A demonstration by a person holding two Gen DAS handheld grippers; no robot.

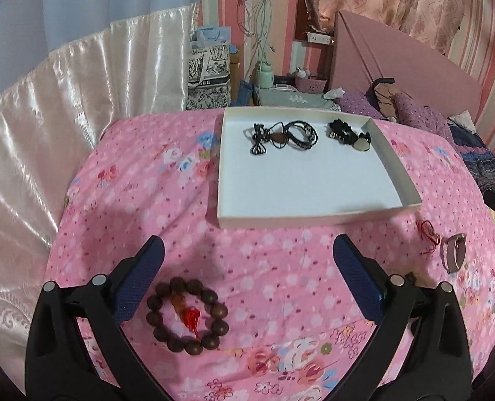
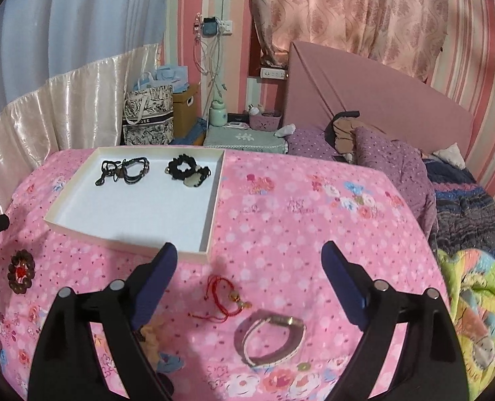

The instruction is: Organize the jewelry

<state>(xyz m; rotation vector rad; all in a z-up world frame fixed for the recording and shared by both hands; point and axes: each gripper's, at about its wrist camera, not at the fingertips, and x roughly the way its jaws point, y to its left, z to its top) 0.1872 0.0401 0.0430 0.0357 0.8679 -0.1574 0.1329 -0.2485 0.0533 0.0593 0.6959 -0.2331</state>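
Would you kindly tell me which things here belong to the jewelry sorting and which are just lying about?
Job: tray, bead bracelet, red cord, pink band, black cords, black scrunchie.
Lying about: tote bag, pillows, green jar.

Pink-striped walls (image 2: 464,77), floral curtains (image 2: 347,10), pink headboard (image 2: 364,90).

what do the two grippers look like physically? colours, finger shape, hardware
Both match. The left gripper and right gripper have black curved arms ending in flat, dark blue textured pads. Round silver fasteners sit at the joints. No cables, markings or sleeves are visible.
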